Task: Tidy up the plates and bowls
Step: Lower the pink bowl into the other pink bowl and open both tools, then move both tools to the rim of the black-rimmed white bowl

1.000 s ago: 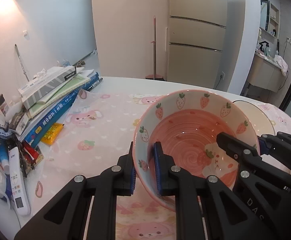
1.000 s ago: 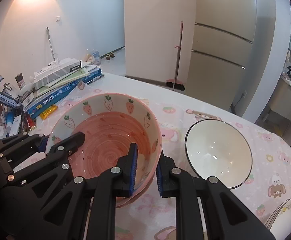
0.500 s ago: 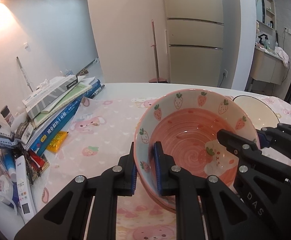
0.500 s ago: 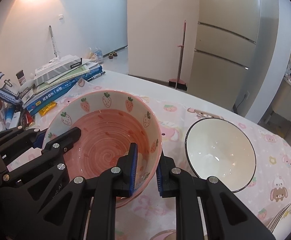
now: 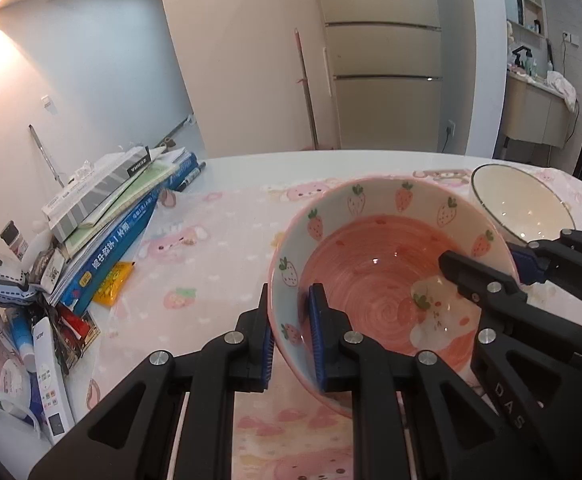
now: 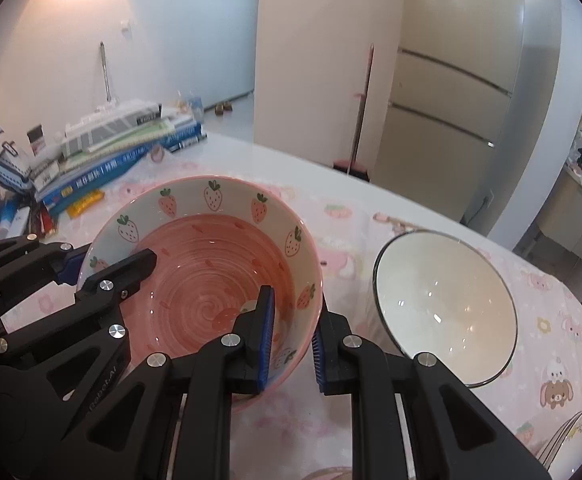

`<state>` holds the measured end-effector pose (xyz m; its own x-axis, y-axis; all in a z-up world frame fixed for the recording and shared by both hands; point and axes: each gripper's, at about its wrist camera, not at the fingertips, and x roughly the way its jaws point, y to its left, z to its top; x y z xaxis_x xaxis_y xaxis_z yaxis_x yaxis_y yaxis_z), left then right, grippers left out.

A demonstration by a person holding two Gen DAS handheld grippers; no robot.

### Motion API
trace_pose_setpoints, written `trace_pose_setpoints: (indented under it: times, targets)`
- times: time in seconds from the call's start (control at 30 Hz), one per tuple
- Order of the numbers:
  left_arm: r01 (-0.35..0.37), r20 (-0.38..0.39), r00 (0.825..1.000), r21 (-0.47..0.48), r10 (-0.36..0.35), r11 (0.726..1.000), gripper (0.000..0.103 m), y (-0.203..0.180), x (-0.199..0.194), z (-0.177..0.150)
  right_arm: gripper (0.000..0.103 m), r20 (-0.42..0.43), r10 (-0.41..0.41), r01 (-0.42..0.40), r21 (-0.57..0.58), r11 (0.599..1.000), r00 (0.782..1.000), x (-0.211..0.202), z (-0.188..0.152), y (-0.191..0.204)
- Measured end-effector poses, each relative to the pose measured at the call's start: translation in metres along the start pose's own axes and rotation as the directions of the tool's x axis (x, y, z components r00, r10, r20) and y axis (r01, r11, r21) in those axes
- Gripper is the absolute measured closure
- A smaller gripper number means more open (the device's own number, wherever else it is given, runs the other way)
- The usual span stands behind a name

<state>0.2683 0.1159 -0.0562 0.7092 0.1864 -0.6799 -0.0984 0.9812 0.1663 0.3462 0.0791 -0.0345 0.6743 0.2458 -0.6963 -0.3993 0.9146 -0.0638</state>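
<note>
A pink bowl with strawberries on its pale rim (image 5: 379, 280) (image 6: 211, 280) is held over the pink tablecloth by both grippers. My left gripper (image 5: 291, 320) (image 6: 107, 264) is shut on the bowl's left wall, one pad inside and one outside. My right gripper (image 6: 291, 336) (image 5: 491, 264) is shut on the right wall in the same way. The bowl's underside is hidden, so I cannot tell whether it touches the cloth. A white bowl with a dark rim (image 6: 443, 304) (image 5: 519, 204) sits just to the right, apart from the pink one.
A stack of books (image 5: 119, 208) (image 6: 119, 148) and small clutter (image 5: 31, 320) crowd the table's left side. The edge of a plate (image 6: 571, 436) shows at the near right. The far table edge (image 5: 331, 158) curves behind the bowls.
The left gripper has rolled a little, so its view has tilted. Both grippers keep their hold on the pink bowl, which has hardly shifted.
</note>
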Motion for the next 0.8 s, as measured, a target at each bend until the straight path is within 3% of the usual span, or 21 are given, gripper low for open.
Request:
trace_pose_setpoints:
  times: [0.37, 0.4, 0.43, 0.53, 0.6, 0.63, 0.7, 0.8]
  targets:
    - [0.001, -0.031, 1.000, 0.002, -0.001, 1.000, 0.087, 0.000, -0.002, 0.000, 0.085, -0.071, -0.001, 0.000, -0.019, 1.000, 0.997, 0.000, 0.003, 0.002]
    - [-0.005, -0.029, 1.000, 0.008, 0.005, 1.000, 0.079, -0.001, -0.003, 0.001, 0.085, -0.077, 0.003, -0.004, -0.013, 1.000, 0.997, -0.001, 0.004, 0.001]
    - [-0.010, -0.023, 1.000, 0.018, 0.010, 1.000, 0.063, -0.002, -0.004, 0.001, 0.085, -0.082, 0.007, -0.008, -0.008, 1.000, 0.997, -0.001, 0.004, 0.000]
    - [-0.044, 0.016, 0.999, 0.033, 0.044, 0.998, 0.049, -0.003, -0.012, 0.003, 0.084, -0.095, 0.028, -0.027, 0.010, 1.000, 0.995, -0.003, 0.006, -0.004]
    - [-0.029, 0.008, 1.000, 0.014, 0.029, 0.999, 0.040, 0.000, -0.012, 0.005, 0.084, -0.087, 0.029, -0.026, 0.035, 0.999, 0.996, -0.009, 0.010, -0.009]
    - [-0.008, 0.004, 1.000, -0.005, 0.008, 1.000, 0.039, 0.004, -0.012, 0.006, 0.083, -0.076, 0.036, -0.033, 0.045, 0.998, 0.996, -0.013, 0.012, -0.012]
    - [0.010, 0.005, 1.000, -0.036, -0.009, 0.999, 0.039, 0.009, -0.015, 0.007, 0.071, -0.046, 0.041, -0.038, 0.062, 0.997, 0.998, -0.025, 0.017, -0.021]
    - [0.013, 0.064, 0.998, -0.049, -0.009, 0.999, 0.039, 0.013, -0.033, 0.013, 0.066, 0.005, 0.038, -0.039, 0.107, 0.993, 0.999, -0.044, 0.025, -0.039]
